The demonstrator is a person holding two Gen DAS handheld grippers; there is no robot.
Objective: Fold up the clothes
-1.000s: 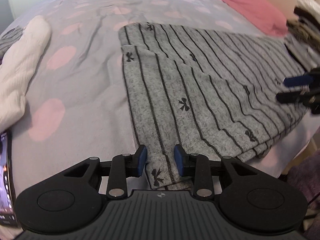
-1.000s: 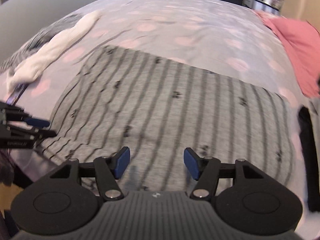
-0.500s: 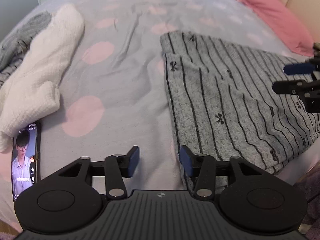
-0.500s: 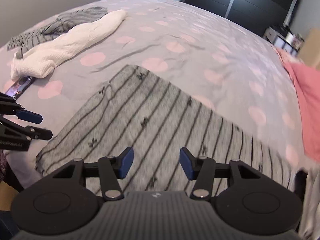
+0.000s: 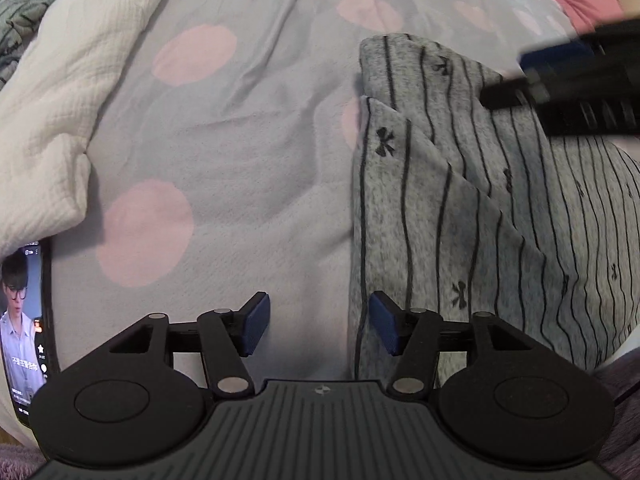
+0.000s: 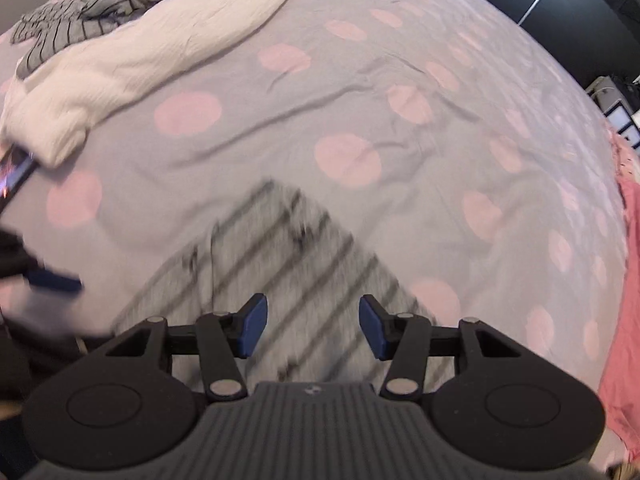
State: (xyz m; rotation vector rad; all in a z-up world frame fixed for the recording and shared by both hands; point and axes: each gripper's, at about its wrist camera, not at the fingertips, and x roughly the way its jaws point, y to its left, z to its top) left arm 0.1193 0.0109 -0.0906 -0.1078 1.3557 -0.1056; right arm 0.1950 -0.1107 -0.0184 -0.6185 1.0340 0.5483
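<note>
While the folded top [image 5: 480, 208] lies on the bed [image 5: 248, 128] right of the phone [image 5: 24, 320], the left hand-held gripper [image 5: 318, 326], opening empty, and the right hand-held gripper [image 6: 308, 326], apart, should pinch both layers evenly.

Lit phone [image 5: 22, 320] on the bed [image 5: 240, 140], near edge; pink pillow [image 6: 624, 300] at far side.

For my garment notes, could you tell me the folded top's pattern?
Grey folded top, thin dark stripes, small black bows; clearest in the left wrist view.
</note>
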